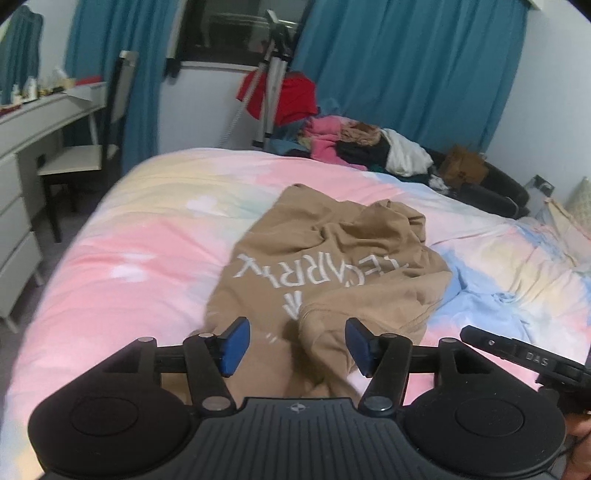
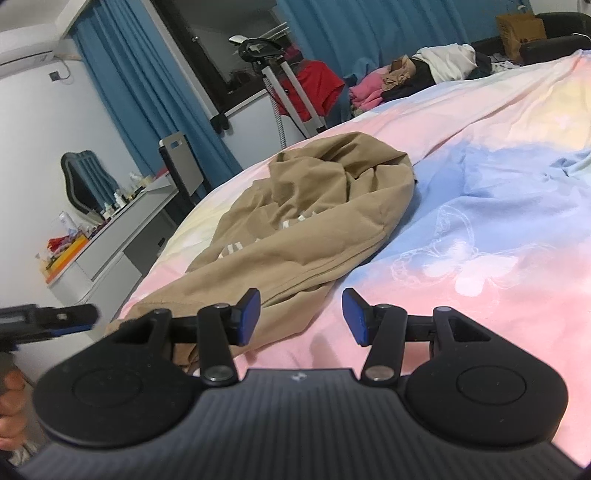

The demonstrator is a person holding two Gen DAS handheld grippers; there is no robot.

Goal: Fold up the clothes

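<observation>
Bedroom, artificial light — window (image 1: pixel 236 33) dark. Teal curtains (image 1: pixel 406 74) hang on both sides of it against pale walls (image 1: pixel 546 92). A white desk with drawers (image 1: pixel 22 147) stands along the left wall, cluttered on top, an arched mirror (image 2: pixel 83 173) above it. Chair (image 1: pixel 85 158) pulled up to the desk. Grey floor (image 1: pixel 66 229). Bed with a pastel cover (image 1: pixel 129 258) — pink, blue, yellow. Tripod (image 1: pixel 271 85) near the window.
</observation>
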